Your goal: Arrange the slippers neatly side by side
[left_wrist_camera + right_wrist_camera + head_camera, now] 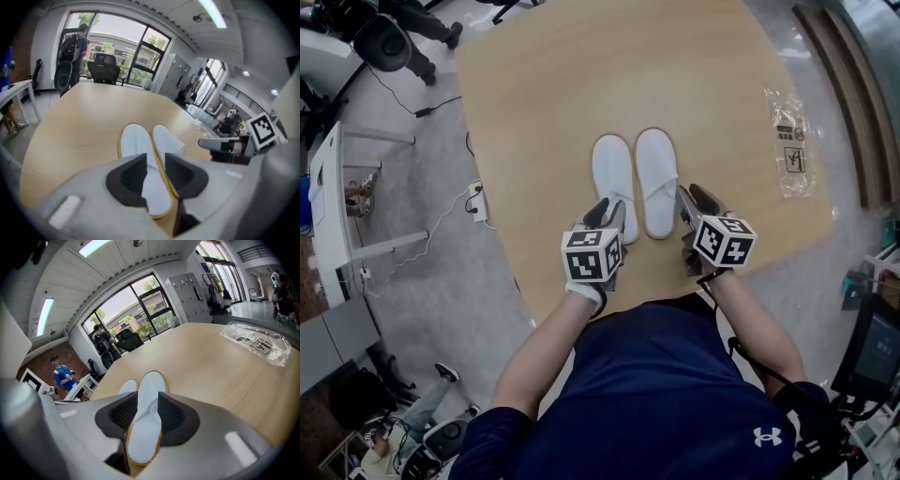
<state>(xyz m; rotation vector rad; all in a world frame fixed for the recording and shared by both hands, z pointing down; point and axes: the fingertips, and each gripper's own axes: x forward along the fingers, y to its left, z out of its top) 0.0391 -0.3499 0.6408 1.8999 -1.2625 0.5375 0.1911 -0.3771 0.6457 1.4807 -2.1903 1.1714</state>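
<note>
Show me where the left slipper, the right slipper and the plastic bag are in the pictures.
left slipper (612, 176), head view, its white middle.
right slipper (656, 176), head view, its white middle.
plastic bag (790, 145), head view, its printed middle.

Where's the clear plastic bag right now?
Head view: the clear plastic bag lies on the table near its right edge, right of the slippers.
</note>
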